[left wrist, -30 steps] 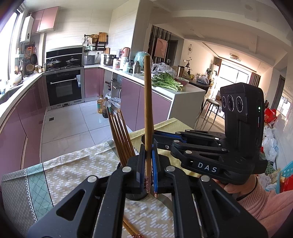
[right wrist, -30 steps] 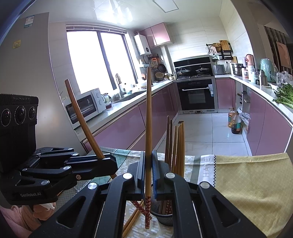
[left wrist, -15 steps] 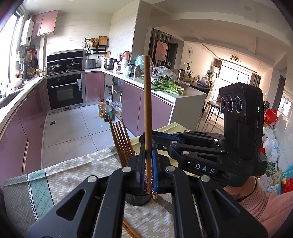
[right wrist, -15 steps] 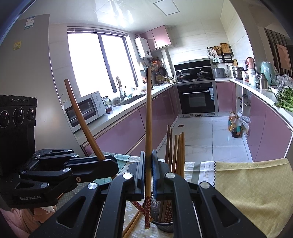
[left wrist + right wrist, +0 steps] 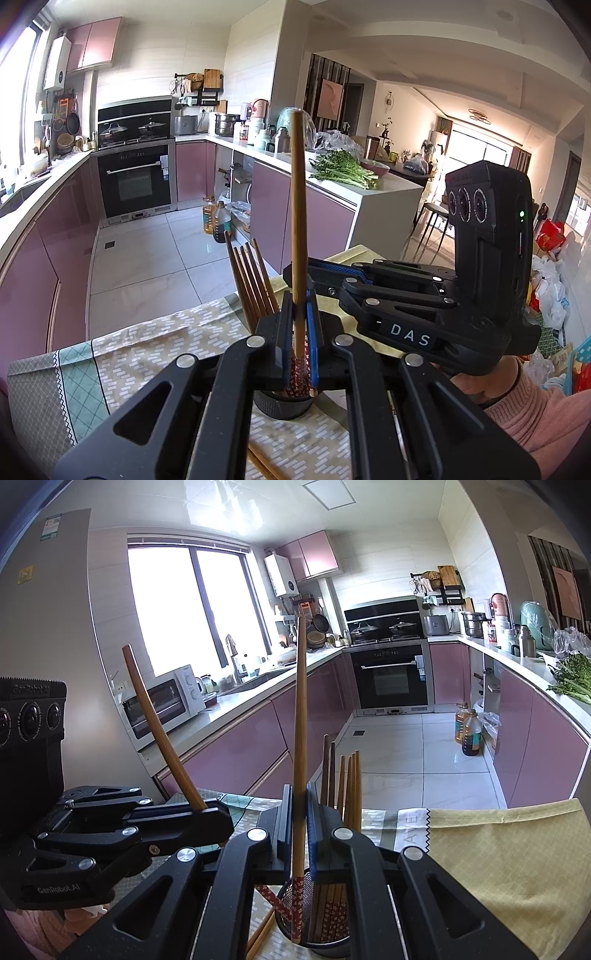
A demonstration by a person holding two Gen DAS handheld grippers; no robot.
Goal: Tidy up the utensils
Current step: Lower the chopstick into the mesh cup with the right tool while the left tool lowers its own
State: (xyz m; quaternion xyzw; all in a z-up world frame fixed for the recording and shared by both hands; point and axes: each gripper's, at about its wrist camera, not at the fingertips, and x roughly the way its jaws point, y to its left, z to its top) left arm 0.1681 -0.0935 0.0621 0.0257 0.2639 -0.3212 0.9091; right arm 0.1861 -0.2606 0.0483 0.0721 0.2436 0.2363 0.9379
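Left wrist view. We find the left gripper (image 5: 300,354) angled gently downward over the table, its jaws pressed together on a single chopstick (image 5: 297,221). That chopstick stands nearly upright, long axis vertical, plain end up and patterned red end down at the mouth of the dark mesh holder (image 5: 282,400) directly below. We note a bundle of chopsticks (image 5: 251,284) already standing in the holder, leaning up and to the left. The right gripper (image 5: 314,273) reaches in from the right, roughly level, held by a hand (image 5: 476,384) in a pink sleeve (image 5: 535,413). Two loose chopsticks (image 5: 264,465) lie on the tablecloth (image 5: 147,350) at the lower edge.

Right wrist view. We find the right gripper (image 5: 300,834) likewise tipped slightly downward, jaws pinching its own chopstick (image 5: 299,738). Its long axis is close to vertical, plain end up; the patterned end hangs inside the rim of the holder (image 5: 317,938), just left of the bundle standing there (image 5: 345,786). The left gripper (image 5: 218,819) enters from the left, near level, clamped on its chopstick (image 5: 159,723), which tilts up and to the left, its patterned tip (image 5: 275,901) reaching down toward the holder's left rim. We cannot tell whether that tip touches the rim. More chopsticks (image 5: 258,934) lie on the cloth (image 5: 498,856) left of the holder.
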